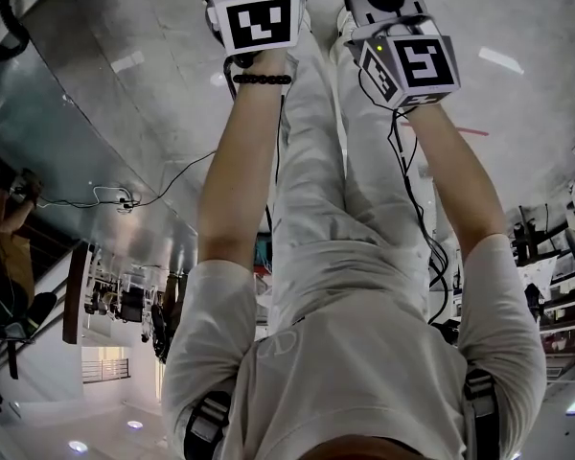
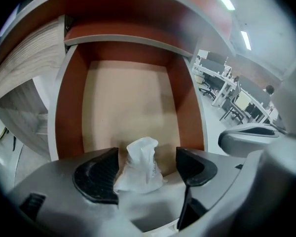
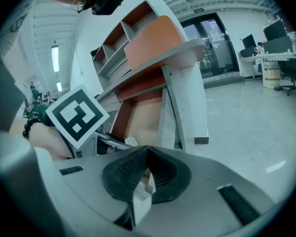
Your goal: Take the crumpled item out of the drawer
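Observation:
The drawer (image 2: 69,107) stands pulled open, with red-brown walls and a pale bare bottom. A crumpled white item (image 2: 138,166) sits at its near end, upright and pinched at the top. My left gripper (image 2: 147,153) points down into the drawer with its jaws wide on both sides of the item; the right pad stands clear of it. The right gripper view shows the left gripper's marker cube (image 3: 76,115) over the drawer (image 3: 140,120). My right gripper (image 3: 148,149) hangs to the side, its pads meeting at the tips. The head view shows only both marker cubes (image 1: 259,12) (image 1: 417,65).
A shelf (image 2: 133,36) overhangs the drawer's far end, and a wood-grain panel (image 2: 34,58) flanks it on the left. The cabinet's white upright (image 3: 187,102) stands right of the drawer. Office desks and chairs (image 2: 227,90) and glass doors (image 3: 214,43) lie beyond.

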{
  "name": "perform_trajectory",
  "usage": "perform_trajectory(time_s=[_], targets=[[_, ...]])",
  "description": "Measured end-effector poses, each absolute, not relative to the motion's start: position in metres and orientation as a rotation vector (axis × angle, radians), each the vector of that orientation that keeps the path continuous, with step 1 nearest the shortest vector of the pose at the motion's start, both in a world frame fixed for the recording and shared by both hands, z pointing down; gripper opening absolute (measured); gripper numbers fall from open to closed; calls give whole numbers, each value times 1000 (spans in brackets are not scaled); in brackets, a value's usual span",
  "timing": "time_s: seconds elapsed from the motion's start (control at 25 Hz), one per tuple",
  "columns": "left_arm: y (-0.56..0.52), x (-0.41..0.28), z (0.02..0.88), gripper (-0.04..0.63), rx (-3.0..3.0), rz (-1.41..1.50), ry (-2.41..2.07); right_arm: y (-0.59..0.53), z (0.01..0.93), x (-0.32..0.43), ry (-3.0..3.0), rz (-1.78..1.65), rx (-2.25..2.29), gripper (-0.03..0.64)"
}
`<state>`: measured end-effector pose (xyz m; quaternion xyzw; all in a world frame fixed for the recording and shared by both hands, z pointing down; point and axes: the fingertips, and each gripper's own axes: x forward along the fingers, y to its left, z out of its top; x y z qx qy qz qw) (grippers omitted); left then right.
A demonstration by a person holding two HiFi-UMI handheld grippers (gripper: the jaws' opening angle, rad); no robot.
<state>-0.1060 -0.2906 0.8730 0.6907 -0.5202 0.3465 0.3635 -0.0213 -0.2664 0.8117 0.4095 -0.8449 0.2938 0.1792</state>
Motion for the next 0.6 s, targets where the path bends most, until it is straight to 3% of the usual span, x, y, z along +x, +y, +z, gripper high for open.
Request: perform_trajectory(time_s=[0.6], targets=[[-291, -115, 883, 200, 1753, 996, -1320, -267, 824, -27, -2368, 865, 1156, -2]])
